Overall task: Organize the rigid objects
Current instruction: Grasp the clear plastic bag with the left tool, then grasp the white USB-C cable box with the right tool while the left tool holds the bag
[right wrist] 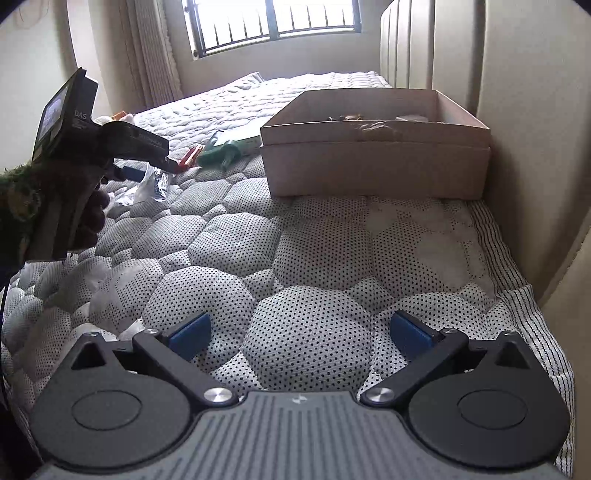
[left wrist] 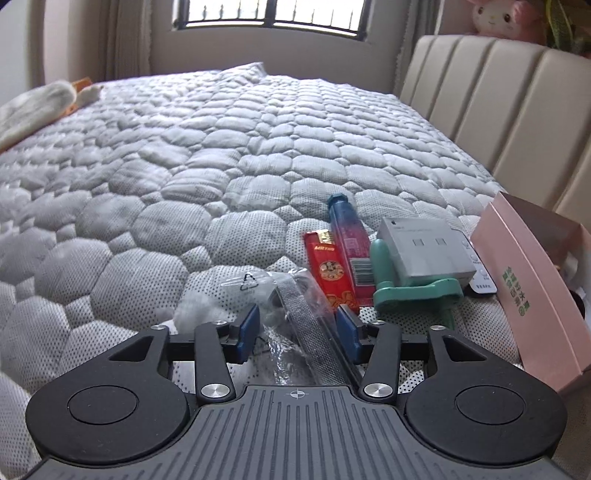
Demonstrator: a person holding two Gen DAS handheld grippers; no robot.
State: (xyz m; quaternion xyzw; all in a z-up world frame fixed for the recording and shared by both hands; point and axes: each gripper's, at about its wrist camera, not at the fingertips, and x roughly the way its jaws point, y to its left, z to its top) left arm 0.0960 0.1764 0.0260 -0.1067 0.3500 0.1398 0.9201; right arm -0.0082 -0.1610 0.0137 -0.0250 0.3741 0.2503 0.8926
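Observation:
My left gripper (left wrist: 299, 328) is open, its blue pads on either side of a clear plastic bag (left wrist: 295, 317) holding a grey strap-like item, without pressing on it. Just beyond lie a red lighter (left wrist: 330, 271), a blue tube (left wrist: 349, 243), a green plastic holder (left wrist: 402, 284) and a grey box (left wrist: 424, 254). The pink box (left wrist: 532, 288) stands at the right. My right gripper (right wrist: 301, 332) is open and empty, low over the quilted mattress (right wrist: 310, 236). The pink box (right wrist: 376, 158) is open ahead of it, with small items inside. The left gripper (right wrist: 144, 162) shows at the left over the bag.
A padded beige headboard (left wrist: 498, 96) runs along the right of the bed. A white plush toy (left wrist: 40, 107) lies at the far left. A window (left wrist: 273, 14) is at the back. A white remote (left wrist: 480, 273) lies between the grey box and the pink box.

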